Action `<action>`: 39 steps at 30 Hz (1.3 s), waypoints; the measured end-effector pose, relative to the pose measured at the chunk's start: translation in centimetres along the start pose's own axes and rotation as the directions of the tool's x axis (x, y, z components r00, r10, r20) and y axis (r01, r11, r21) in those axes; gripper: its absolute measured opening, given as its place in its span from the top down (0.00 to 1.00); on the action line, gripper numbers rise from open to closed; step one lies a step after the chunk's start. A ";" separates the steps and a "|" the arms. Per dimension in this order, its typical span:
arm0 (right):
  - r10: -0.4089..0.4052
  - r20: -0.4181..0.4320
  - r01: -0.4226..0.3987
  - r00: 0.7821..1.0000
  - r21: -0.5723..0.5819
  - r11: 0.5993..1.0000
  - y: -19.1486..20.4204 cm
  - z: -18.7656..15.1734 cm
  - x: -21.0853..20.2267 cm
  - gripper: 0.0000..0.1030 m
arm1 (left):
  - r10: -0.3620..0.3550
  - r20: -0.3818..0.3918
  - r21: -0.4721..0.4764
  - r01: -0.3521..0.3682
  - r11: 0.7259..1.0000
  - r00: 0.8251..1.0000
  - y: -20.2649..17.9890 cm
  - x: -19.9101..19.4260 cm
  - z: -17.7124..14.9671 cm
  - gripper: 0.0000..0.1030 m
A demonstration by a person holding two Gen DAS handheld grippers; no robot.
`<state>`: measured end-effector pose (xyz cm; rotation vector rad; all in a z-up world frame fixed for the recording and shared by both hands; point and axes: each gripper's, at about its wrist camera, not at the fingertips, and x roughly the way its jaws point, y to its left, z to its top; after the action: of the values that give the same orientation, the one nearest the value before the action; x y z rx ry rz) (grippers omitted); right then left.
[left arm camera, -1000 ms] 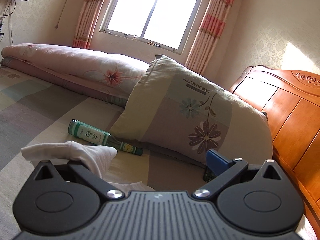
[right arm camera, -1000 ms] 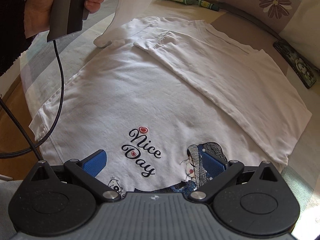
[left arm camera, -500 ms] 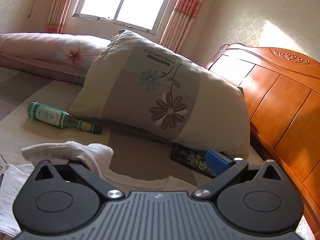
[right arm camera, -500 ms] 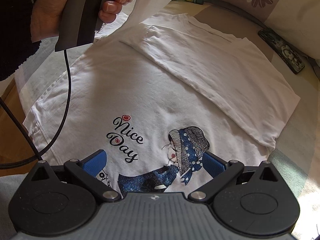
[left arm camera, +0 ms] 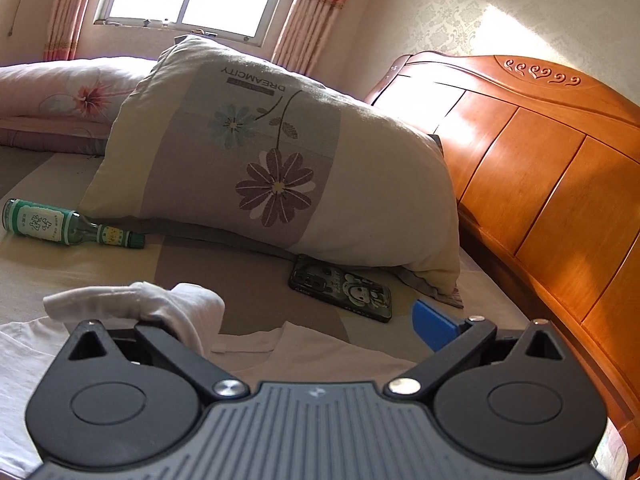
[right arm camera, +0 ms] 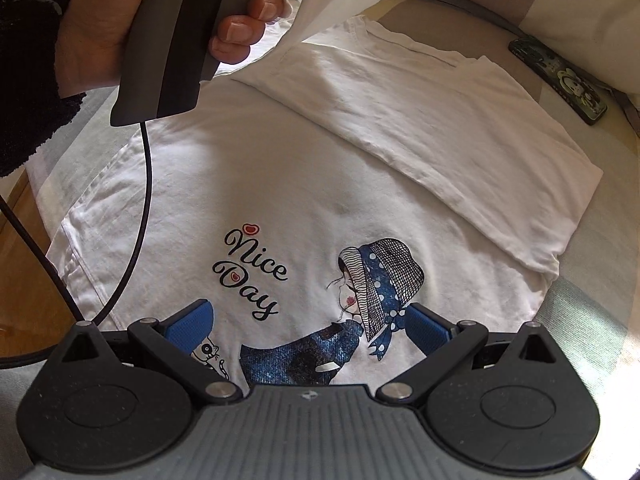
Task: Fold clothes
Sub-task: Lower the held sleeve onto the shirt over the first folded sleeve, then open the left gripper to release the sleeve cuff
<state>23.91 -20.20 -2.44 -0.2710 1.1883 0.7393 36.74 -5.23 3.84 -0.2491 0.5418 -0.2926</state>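
Shirt: my white cotton T-shirt (right arm camera: 280,184) with the "Nice Day" print lies flat on the bed, one side folded in.
Left gripper (left arm camera: 296,320): jaws spread, sleeve (left arm camera: 132,300) only draped over one finger.
Right gripper (right arm camera: 308,320): jaws released, empty, above the print.
Risk: I judge the unclamped sleeve may slide off mid-fold.
Change: left gripper has swung toward the phone (left arm camera: 340,288); sleeve carried further across.

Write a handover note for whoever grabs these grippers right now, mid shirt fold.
Left gripper: jaws spread, the sleeve draped over one finger and lifted off the bed.
Right gripper: open, empty, over the print on the white T-shirt.
Done: shirt lies flat, one side panel folded over the front.
Left: lay the lifted sleeve side across, then fold lengthwise.
Phone lies beside the shirt.
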 end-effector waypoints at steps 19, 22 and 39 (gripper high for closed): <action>-0.008 0.019 0.007 1.000 0.028 1.000 -0.8 -0.1 0.1 0.00 | -0.029 -0.327 0.375 0.158 0.914 0.944 -3.6 5.9 -7.3 0.01; -0.011 0.024 0.010 1.000 0.040 0.999 -1.0 -0.3 0.0 0.00 | -0.063 -0.392 0.340 0.208 0.917 0.918 -3.3 6.4 -8.5 0.01; -0.031 0.042 0.026 0.999 0.115 0.993 -2.3 -1.6 -0.3 0.00 | -0.016 -0.361 0.107 0.059 0.993 0.932 -0.4 6.3 -6.4 0.01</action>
<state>24.14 -22.92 -3.23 -0.1748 1.1787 0.6468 38.39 -8.69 -4.30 -0.0918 0.8812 -0.4095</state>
